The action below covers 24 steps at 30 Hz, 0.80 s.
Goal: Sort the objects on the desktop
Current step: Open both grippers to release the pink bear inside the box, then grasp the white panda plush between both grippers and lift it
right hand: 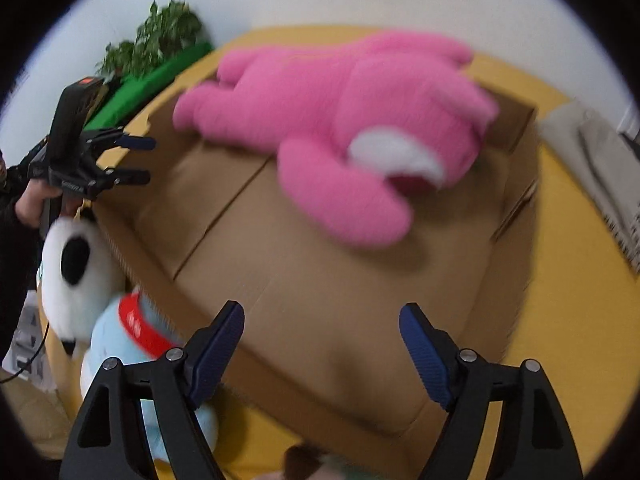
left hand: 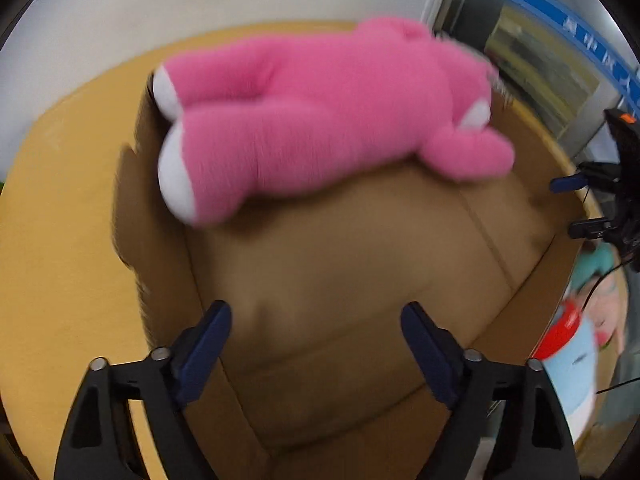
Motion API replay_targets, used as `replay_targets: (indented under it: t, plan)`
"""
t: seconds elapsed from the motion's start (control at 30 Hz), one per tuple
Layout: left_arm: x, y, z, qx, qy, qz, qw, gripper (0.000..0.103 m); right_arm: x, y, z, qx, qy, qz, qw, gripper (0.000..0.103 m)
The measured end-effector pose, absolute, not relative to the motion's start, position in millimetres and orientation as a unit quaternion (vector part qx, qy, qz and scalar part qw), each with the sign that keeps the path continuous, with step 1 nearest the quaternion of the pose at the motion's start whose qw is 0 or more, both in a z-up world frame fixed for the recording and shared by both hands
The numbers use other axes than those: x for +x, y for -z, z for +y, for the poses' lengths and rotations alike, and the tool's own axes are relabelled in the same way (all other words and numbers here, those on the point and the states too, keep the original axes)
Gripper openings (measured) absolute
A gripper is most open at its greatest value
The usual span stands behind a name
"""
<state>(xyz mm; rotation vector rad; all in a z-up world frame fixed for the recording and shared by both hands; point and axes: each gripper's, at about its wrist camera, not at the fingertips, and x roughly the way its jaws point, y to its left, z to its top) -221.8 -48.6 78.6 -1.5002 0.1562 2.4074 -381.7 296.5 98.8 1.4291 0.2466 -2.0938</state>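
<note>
Fingers [left hand: 208, 344] (empty) above cardboard box [left hand: 360, 280]

The plush bear [right hand: 340, 132] lies in the cardboard box [right hand: 320, 300], at its far end, stretched across the width with its legs to the left and its head to the right in the right wrist view. The box sits on the table [right hand: 568, 320]. Outside the box's left wall, a plush dog [right hand: 76, 276] and a plush toy with a collar [right hand: 120, 344] lie just beside it. The left gripper [right hand: 138, 160] hangs above that left wall. A potted plant [right hand: 160, 36] stands behind the table's far left corner. Folded cloth [right hand: 600, 168] lies right of the box.
</note>
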Motion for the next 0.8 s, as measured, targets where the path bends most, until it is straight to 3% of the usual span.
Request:
replay_targets:
  t: [0.07,0.33,0.43,0.57,0.67,0.73,0.77,0.8]
  plan:
    - [-208.9,-70.4,-40.9,-0.517,-0.838,0.105,0.137,0.082,-368.4,-89.5,293.2,0.551,0.777,0.087,0.291,0.078]
    - [-181.1,-64.5,-35.7,-0.525,-0.833,0.116,0.131,0.083,-337.0,-84.6,298.0,0.562,0.776,0.037,0.285,0.078]
    - [-174.8,-69.7,-38.3,-0.526,-0.833,0.101,0.135,0.083,-326.7,-87.7,296.0,0.542,0.79,0.052,0.281,0.078]
    - [-147.1,-104.6,-61.0,-0.495,-0.858,0.039,0.133,0.083,-301.0,-140.5,309.4,0.453,0.848,0.054,0.271,0.078]
    - [-103.3,-136.6,-72.1,-0.448,-0.881,0.015,0.149,0.091,-255.6,-198.9,336.8,0.372,0.88,0.002,0.295,0.084]
    - [-68.8,-152.0,-72.2,-0.422,-0.892,0.021,0.158,0.103,-229.1,-215.7,351.1,0.348,0.884,-0.019,0.312,0.087]
    - [-65.4,-156.1,-82.4,-0.415,-0.895,0.023,0.161,0.103,-215.7,-216.0,346.7,0.345,0.882,-0.028,0.32,0.09]
    - [-50.8,-154.6,-84.9,-0.411,-0.895,0.019,0.171,0.103,-202.4,-216.2,342.4,0.342,0.88,-0.037,0.328,0.101]
